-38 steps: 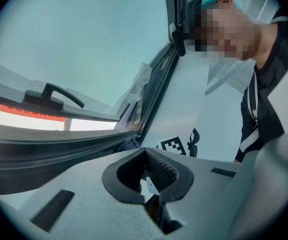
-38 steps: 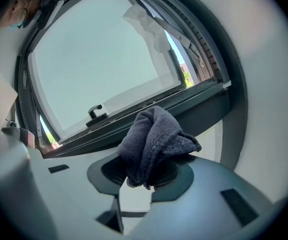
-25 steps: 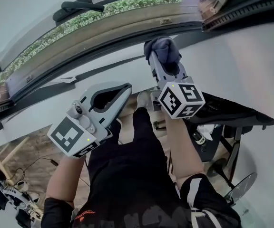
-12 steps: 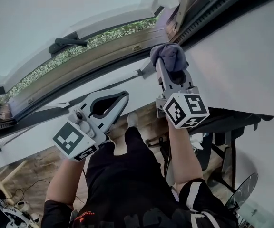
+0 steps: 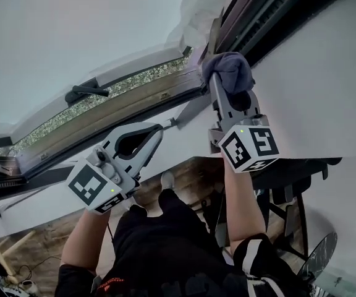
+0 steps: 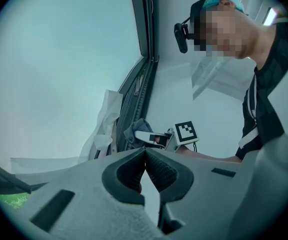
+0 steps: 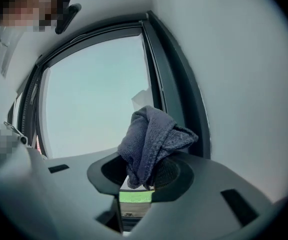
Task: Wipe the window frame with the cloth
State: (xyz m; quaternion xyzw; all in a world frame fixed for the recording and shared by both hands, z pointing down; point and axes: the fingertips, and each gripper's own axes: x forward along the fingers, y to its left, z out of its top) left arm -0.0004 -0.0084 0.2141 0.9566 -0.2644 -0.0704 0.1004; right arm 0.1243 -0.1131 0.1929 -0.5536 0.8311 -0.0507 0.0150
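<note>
Cloth [image 5: 228, 70] at window frame [image 5: 125, 101] corner; handle [image 5: 85, 93] leftward

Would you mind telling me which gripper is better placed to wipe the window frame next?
Right. The right gripper holds the cloth up at the window frame; the left gripper is shut, empty, lower down.

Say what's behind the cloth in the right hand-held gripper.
The dark window frame and the pane. The cloth covers the stretch directly behind it, so contact can't be judged.
</note>
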